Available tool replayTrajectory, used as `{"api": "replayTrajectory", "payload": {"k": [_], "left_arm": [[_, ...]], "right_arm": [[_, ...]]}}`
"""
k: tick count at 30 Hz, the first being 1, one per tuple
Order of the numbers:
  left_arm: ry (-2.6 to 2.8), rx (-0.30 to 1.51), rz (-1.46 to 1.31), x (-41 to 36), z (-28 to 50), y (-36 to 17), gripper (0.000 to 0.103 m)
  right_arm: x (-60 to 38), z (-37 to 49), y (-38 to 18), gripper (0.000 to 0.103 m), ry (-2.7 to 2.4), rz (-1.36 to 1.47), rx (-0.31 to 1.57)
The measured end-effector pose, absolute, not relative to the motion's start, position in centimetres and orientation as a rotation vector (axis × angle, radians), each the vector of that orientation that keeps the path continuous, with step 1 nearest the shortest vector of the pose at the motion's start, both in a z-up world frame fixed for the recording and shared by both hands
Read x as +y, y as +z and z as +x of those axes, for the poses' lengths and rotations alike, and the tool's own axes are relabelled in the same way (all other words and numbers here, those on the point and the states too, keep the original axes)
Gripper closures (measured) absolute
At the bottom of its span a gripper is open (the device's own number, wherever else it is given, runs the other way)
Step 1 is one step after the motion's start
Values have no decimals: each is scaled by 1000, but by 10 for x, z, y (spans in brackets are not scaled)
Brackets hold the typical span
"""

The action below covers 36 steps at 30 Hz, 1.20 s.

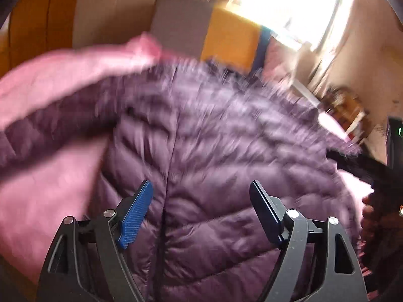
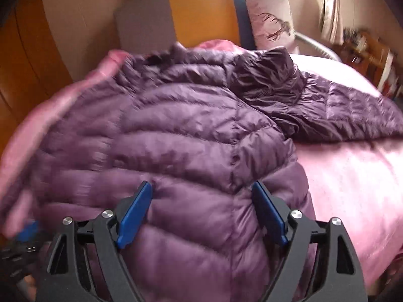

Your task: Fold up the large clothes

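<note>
Purple puffer jacket (image 2: 176, 138) lies spread on the pink bed (image 2: 352, 188), one sleeve (image 2: 340, 110) flung out sideways. Left hand-held gripper (image 1: 201, 211) and right hand-held gripper (image 2: 202, 211) both gape wide, empty, above the body panel. Judged between folds; next move calls for pinching the sleeve and bringing it across.

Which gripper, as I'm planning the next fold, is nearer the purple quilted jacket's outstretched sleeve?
Right. The right gripper hovers open over the jacket body beside the sleeve; the left gripper is toward the jacket's opposite side.
</note>
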State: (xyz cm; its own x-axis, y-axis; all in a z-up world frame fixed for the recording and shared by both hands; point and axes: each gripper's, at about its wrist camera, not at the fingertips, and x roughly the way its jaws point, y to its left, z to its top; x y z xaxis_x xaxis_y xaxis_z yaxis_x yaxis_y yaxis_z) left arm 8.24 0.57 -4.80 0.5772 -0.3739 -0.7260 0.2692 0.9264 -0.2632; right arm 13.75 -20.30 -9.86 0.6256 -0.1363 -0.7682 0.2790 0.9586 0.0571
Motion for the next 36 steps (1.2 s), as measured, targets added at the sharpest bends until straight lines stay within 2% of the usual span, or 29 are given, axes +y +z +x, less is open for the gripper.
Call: {"api": "replayTrajectory", "payload": {"k": [2,6,10,15,21,22,23,25,26,31,36], "left_arm": [[-368,909,-147,3,83,-64,25],[-373,850,-224,29,68,-50,25],[-103,793,-414,122,56,-36,20],[318,751,-608,256,47,-40,20],[477,681,-805,346,53,-46,19],[472,691,-839,355,59,-52,26],[454,711,-856,360,66,-56,49],[483,755,-779,365,79,-61,78],[484,748,-740,365,84,-57,89],[494,672,-578,361,90,-17,92],[539,838,-427,343,98,-63,92]], "right_arm": [[-208,148,-113,21,-248,149,862],[-211,153,-117,19,-239,161,859],[-216,151,-117,18,-233,164,856],[-216,145,-115,17,-234,163,854],[-216,146,-115,16,-240,158,860],[-216,146,-115,16,-244,154,863],[-215,147,-115,16,-248,146,868],[-217,148,-113,16,-255,151,879],[-217,149,-111,16,-260,159,887],[-216,153,-115,13,-273,143,894],[-218,152,-117,13,-267,151,891]]}}
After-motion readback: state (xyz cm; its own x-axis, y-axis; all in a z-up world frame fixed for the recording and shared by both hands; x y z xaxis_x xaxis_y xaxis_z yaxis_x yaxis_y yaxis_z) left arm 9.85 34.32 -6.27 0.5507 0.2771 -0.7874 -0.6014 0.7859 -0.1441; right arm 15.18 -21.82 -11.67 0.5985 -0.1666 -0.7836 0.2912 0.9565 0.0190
